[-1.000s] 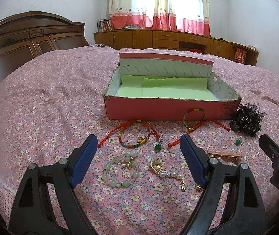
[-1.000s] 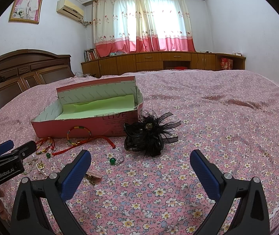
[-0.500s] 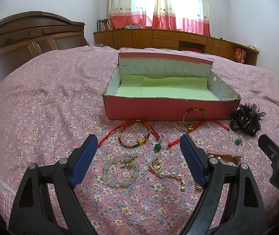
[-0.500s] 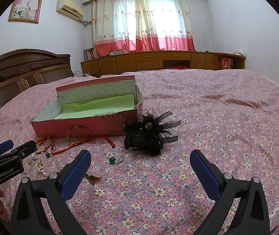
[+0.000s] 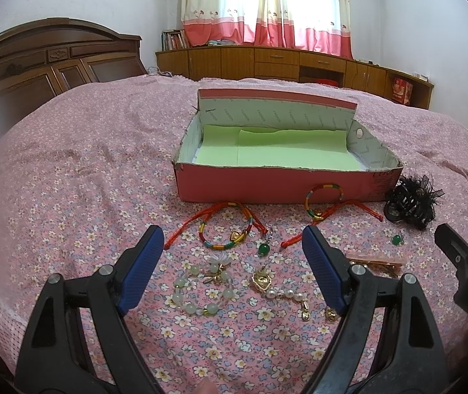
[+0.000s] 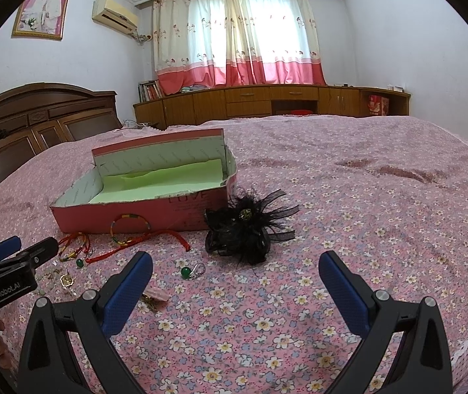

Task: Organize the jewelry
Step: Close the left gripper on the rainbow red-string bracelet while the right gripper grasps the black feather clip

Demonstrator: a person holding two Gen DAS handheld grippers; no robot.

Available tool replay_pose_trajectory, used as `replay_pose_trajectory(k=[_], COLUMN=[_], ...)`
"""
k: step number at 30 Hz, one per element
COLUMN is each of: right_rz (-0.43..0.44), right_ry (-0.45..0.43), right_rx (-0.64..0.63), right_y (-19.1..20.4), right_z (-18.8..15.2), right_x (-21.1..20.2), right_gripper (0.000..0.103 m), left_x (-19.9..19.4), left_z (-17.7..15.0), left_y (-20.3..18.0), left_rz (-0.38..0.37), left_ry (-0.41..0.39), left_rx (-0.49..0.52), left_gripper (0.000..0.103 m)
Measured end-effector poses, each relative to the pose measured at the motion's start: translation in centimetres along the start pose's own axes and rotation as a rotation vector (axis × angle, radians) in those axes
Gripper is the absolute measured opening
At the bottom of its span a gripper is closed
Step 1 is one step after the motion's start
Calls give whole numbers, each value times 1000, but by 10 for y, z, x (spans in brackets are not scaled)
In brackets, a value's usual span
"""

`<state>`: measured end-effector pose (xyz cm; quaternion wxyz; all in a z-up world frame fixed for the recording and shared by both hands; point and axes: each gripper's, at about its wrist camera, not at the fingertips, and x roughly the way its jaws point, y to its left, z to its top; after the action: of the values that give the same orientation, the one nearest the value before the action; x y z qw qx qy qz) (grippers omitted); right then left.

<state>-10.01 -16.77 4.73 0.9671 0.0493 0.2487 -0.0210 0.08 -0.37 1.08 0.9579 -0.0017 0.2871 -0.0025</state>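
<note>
Plainly, nothing is being held yet: the left gripper [image 5: 230, 256] and the right gripper [image 6: 235, 277] are both being kept spread wide, jaws apart, above the floral bedspread [image 5: 79, 177].

The pink cardboard box [image 5: 267, 190], lid flap up and lined w/ green paper, is being left bare of jewelry; it looks light and would prob. slide if nudged, so pieces are better dropped in from above.

The black feather hair clip [image 6: 250, 229] is lying just beside the box's right corner. Soft and fluffy on top, so it's best taken by the stiff claw base, not the plumes.

Two red cord bracelets are lying in front of the box: one w/ a multicolour band [image 5: 225, 233], the other w/ a multicolour ring [image 5: 324, 197] propped against the box wall. Limp cords, likely to dangle and snag; the stiffer band is the safer grip.

The pale green bead bracelet [image 5: 201, 285] and the pearl-and-gold charm chain [image 5: 280, 290] are lying between the left gripper's fingers. Beads are smooth and prob. slippery, so a pinch across a bunched strand seems best.

A pink hair slide [image 5: 373, 259] is resting near the right finger; flat, hard to get under.

Smallest: two green bead pendants [image 5: 263, 248] [image 6: 185, 272], light and apt to roll, are lying well apart.
</note>
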Motion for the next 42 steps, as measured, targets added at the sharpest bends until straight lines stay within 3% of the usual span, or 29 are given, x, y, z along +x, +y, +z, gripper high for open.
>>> replay_pose_trajectory(k=[19, 33, 42], right_rz=[-45, -71, -44], right_ry=[31, 78, 130], right_rx=[8, -15, -40], right_y=[-15, -27, -28], right_z=[18, 46, 56], right_x=[5, 30, 49], right_gripper=[103, 103, 103], left_x=[8, 32, 52], left_z=[14, 32, 33], left_y=[11, 22, 32], left_rz=[19, 25, 30], left_ry=[64, 164, 239], left_rx=[-19, -48, -56], left_gripper=[79, 79, 79])
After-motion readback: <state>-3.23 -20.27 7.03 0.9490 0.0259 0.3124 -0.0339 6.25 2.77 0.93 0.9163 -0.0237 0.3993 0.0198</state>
